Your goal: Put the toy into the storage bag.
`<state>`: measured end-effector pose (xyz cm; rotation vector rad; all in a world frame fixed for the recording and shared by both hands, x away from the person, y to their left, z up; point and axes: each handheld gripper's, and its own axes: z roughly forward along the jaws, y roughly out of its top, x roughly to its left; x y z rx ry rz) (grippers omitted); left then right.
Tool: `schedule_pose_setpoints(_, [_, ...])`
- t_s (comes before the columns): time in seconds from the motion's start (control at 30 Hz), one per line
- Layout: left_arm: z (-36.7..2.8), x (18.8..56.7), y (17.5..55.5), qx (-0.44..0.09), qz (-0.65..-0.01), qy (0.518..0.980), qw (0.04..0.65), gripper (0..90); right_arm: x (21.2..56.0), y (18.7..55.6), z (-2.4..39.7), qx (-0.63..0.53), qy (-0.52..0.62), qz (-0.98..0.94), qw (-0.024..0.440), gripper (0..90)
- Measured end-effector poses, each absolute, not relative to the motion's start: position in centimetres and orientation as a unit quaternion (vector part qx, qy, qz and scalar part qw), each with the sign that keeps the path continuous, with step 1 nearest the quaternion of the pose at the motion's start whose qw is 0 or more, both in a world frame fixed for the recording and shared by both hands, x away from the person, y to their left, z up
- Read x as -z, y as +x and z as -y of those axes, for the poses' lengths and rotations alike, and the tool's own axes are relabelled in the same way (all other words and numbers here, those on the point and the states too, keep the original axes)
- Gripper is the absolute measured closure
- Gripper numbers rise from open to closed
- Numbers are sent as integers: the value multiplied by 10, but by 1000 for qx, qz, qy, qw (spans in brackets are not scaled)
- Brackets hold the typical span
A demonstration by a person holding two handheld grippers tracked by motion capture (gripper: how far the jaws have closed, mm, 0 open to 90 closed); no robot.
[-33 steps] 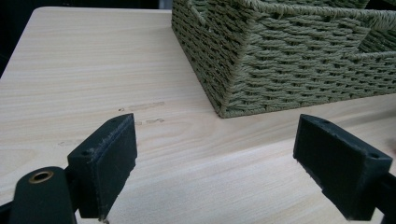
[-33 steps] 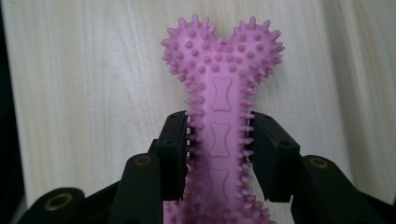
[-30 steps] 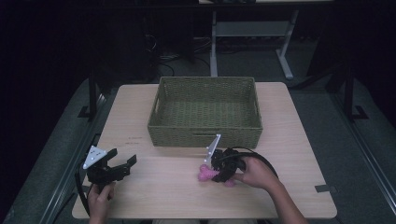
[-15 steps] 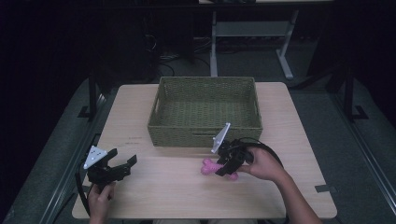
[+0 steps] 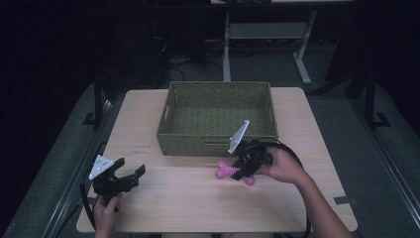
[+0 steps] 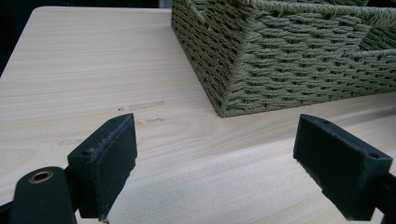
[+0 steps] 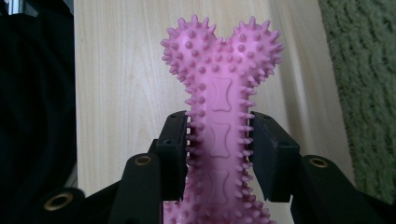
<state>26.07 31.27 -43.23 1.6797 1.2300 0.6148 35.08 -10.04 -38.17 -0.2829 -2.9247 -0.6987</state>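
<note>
A pink spiky bone-shaped toy (image 7: pixel 219 107) is clamped by its shaft between the black jaws of my right gripper (image 7: pixel 219 154). In the high view that right gripper (image 5: pixel 243 170) holds the pink toy (image 5: pixel 225 171) just above the table, close in front of the green woven basket (image 5: pixel 218 144). My left gripper (image 5: pixel 130 177) rests near the table's front left corner with its jaws wide apart. In the left gripper view nothing lies between its pads (image 6: pixel 105 163), and the corner of the basket (image 6: pixel 261 70) stands ahead.
The light wooden table (image 5: pixel 173 198) has bare room between the two hands. Table-frame legs and cables (image 5: pixel 262 44) stand on the dark floor beyond the far edge. A dark strip of tape (image 5: pixel 342 200) lies near the front right corner.
My right gripper has risen with the pink toy and moved a little right, tilting so its grey plate points up toward the basket. The left gripper has stayed put.
</note>
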Motion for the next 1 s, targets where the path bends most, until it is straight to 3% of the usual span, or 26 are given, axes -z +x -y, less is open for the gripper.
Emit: schedule_pose_setpoints(1.0, [-311, 432, 261, -251, -496, 690, 464, 130, 356, 364, 108, 247, -89, 963, 55, 581])
